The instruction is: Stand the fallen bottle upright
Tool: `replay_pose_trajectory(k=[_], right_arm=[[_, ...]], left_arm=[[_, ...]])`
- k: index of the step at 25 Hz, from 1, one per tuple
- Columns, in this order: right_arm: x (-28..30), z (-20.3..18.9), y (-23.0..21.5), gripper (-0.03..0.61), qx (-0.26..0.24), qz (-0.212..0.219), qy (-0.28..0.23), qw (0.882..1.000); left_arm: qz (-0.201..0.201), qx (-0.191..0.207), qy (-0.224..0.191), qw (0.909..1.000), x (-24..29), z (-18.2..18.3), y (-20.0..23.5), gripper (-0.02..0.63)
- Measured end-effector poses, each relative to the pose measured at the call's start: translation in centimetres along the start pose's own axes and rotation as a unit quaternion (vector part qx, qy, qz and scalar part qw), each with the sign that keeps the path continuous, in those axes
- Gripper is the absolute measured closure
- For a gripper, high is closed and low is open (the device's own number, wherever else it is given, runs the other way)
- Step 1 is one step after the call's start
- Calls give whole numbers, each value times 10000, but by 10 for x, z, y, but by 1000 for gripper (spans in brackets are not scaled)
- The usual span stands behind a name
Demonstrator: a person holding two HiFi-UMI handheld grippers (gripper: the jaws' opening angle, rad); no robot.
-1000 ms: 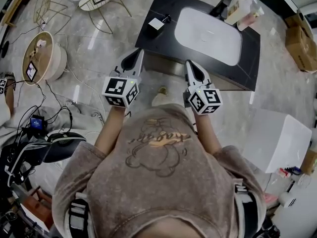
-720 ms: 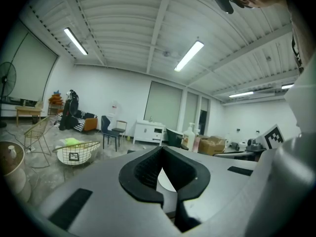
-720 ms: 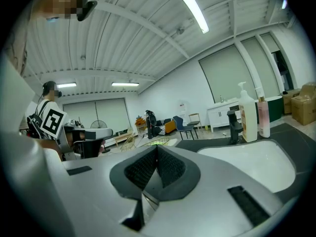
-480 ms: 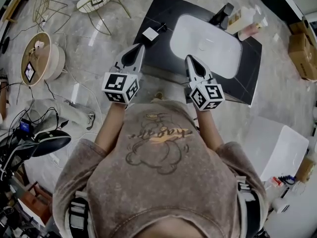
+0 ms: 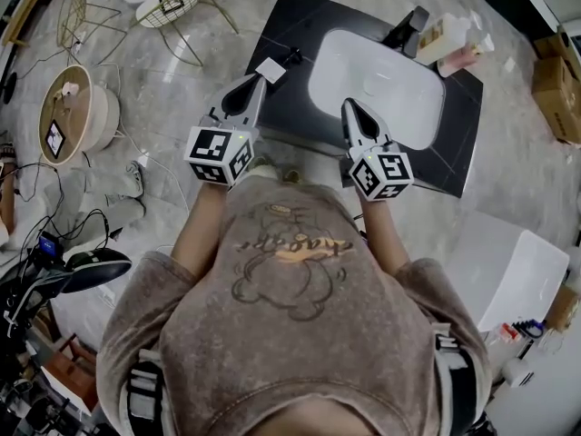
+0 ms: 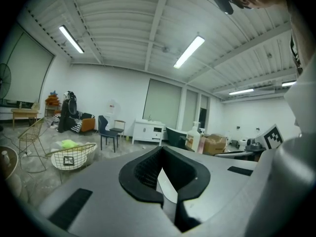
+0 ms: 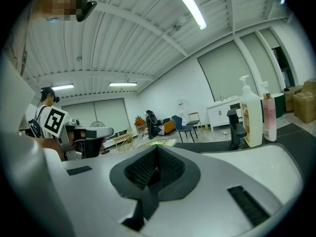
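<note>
The person stands square to the near edge of the dark bench (image 5: 458,116), both arms held out over it. Around the bench there is plenty of open pale floor (image 5: 182,89). The clutter sits off to the left, where loose cables (image 5: 54,234) trail across the floor. A white box (image 5: 508,262) stands to the right, well clear of the bench corner, and cardboard boxes (image 5: 556,84) stand further back on that side.

The white sink (image 5: 381,107) sunk into the bench is empty. Behind it is a black faucet (image 5: 408,21), and beside that stand a white pump bottle (image 7: 252,117) and a pink bottle (image 7: 269,117), both upright in the right gripper view. Away to the left, a wire basket (image 6: 74,157) holds something yellow-green, and a round wooden tub (image 5: 77,107) holds a marker card and a few small bits.

The only thing lying flat is a small white bottle (image 5: 270,69), which I take to be the fallen one. It is square-sided with a black top and rests near the bench's left corner, well apart from the other two bottles.

The left gripper (image 5: 250,91) reaches over the bench's near left edge with its tip just beside that bottle, though I can't tell whether they touch. Its jaws are closed together on nothing. The right gripper (image 5: 352,112) hangs over the near rim of the sink, also closed and empty.
</note>
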State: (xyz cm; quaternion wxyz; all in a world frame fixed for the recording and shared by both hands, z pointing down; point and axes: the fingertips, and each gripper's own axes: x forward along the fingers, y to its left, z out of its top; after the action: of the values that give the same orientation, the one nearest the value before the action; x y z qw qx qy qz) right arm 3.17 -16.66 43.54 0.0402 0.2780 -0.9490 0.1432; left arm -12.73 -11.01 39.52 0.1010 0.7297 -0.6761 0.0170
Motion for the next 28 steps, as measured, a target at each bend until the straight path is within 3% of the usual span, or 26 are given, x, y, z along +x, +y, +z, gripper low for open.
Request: replay_pose_trajectory(k=[18, 24, 28], right_arm=[[35, 13, -17, 581, 185, -714, -256, 9969], [43, 14, -20, 581, 190, -764, -261, 9966], [47, 14, -22, 581, 208, -800, -268, 9962]], left_arm=[[-783, -121, 66, 9968, 48, 17, 31, 589], [-946, -178, 324, 9948, 66, 11, 37, 489], [-1108, -78, 623, 9919, 80, -1, 38, 383]])
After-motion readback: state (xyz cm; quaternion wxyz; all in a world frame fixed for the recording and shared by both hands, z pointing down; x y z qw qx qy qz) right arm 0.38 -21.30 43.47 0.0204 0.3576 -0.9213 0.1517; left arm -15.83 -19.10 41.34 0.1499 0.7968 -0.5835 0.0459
